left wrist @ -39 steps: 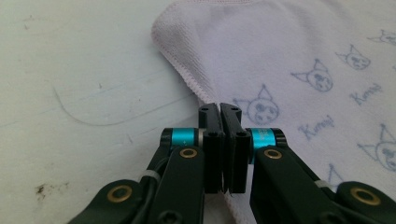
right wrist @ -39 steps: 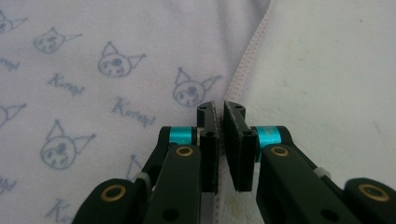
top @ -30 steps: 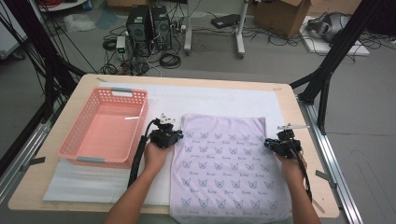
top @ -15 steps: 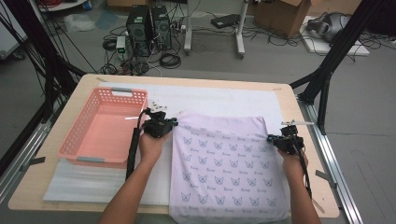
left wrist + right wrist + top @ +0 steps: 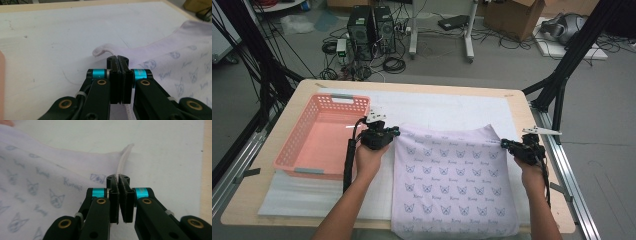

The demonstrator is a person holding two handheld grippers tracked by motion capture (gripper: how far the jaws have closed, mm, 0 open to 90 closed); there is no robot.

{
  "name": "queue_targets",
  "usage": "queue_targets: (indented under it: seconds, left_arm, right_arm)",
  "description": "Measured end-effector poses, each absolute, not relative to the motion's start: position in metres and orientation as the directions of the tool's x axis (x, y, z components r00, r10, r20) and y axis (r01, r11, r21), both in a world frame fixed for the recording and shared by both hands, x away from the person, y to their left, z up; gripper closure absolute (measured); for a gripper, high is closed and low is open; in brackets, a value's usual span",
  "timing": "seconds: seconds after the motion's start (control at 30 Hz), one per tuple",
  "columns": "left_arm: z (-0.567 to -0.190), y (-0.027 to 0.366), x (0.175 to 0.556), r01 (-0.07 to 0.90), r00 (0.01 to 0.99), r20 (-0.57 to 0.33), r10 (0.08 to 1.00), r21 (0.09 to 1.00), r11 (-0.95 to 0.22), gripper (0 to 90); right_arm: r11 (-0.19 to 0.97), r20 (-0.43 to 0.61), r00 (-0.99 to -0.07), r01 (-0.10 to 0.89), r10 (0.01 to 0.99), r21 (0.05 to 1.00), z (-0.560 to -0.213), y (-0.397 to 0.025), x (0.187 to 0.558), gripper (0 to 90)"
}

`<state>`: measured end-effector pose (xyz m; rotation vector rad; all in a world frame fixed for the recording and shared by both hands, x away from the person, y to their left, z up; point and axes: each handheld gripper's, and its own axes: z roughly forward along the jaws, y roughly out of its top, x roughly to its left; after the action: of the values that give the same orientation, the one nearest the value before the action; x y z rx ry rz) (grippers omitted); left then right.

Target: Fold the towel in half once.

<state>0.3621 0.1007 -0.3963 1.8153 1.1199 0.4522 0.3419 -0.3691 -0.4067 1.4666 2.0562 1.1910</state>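
A pale lilac cloth (image 5: 452, 180) printed with small cat faces lies spread on the white mat, its near edge hanging over the table's front. My left gripper (image 5: 393, 132) is shut on the cloth's far left corner (image 5: 103, 50), which curls up past the jaws. My right gripper (image 5: 504, 144) is shut on the far right corner (image 5: 125, 152), the hem rising between its black jaws. The cloth's far edge sags slightly between the two corners.
A pink plastic basket (image 5: 292, 150) stands with nothing in it at the left of the table, just beside my left hand. A white foam mat (image 5: 447, 107) covers most of the wooden table (image 5: 517, 107). Bare mat lies beyond the cloth.
Both grippers have carried the cloth's far corners away from the person and slightly outward, drawing the cloth farther up the mat and stretching its far edge.
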Motion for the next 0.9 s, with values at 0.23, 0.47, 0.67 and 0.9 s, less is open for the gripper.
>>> queue_targets:
  seconds: [0.23,0.47,0.67,0.9]
  left_arm:
    - [-0.397,0.109,0.319,0.461,0.571,-0.178,0.802,0.877,-0.134,88.3]
    - [-0.418,0.117,0.272,0.46,0.614,-0.197,0.765,0.876,-0.144,88.2]
    - [-0.437,0.12,0.247,0.473,0.652,-0.204,0.73,0.862,-0.183,87.9]
    - [-0.444,0.12,0.248,0.472,0.658,-0.243,0.713,0.871,-0.138,53.9]
  right_arm:
    - [0.075,0.236,-0.463,0.561,0.854,0.825,-0.411,-0.383,0.303,87.0]
    - [0.081,0.238,-0.506,0.53,0.829,0.844,-0.418,-0.388,0.254,87.0]
    - [0.101,0.245,-0.5,0.568,0.831,0.817,-0.426,-0.39,0.23,86.9]
    - [0.099,0.254,-0.428,0.649,0.867,0.755,-0.433,-0.39,0.221,62.2]
